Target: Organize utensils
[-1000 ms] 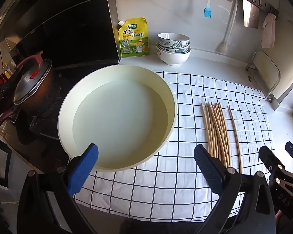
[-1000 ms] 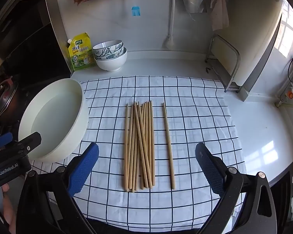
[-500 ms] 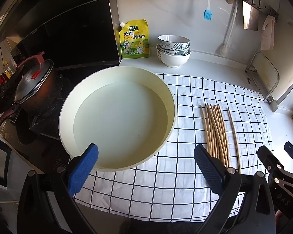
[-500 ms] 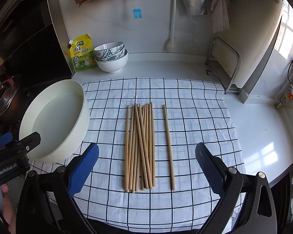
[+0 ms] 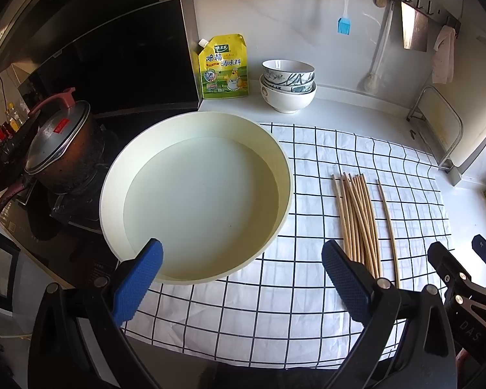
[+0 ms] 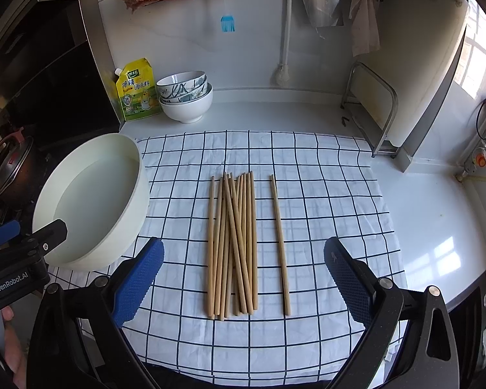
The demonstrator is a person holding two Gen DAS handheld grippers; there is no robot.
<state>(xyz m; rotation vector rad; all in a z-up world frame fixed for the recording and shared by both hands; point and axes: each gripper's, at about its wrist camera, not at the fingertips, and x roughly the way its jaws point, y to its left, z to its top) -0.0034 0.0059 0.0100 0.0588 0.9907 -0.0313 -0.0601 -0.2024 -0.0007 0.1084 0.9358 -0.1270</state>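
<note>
- While hovering low over the checked cloth [image 6: 307, 168], both wide open and holding nothing: right tongs [image 6: 243, 283], left tongs [image 5: 241, 280].
- Just ahead, chopstick bundle [image 6: 233, 243], one stray chopstick [image 6: 279, 243] beside it.
- Best grabbed mid-length, squarely, probably stray first.
- Further left, cream basin [image 5: 285, 175]; stacked bowls [image 6: 186, 100] at back.

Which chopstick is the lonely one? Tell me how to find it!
Find the checked cloth on the counter. In its middle lies a bundle of chopsticks. Right of it, one single chopstick lies alone, apart, touching none.
</note>
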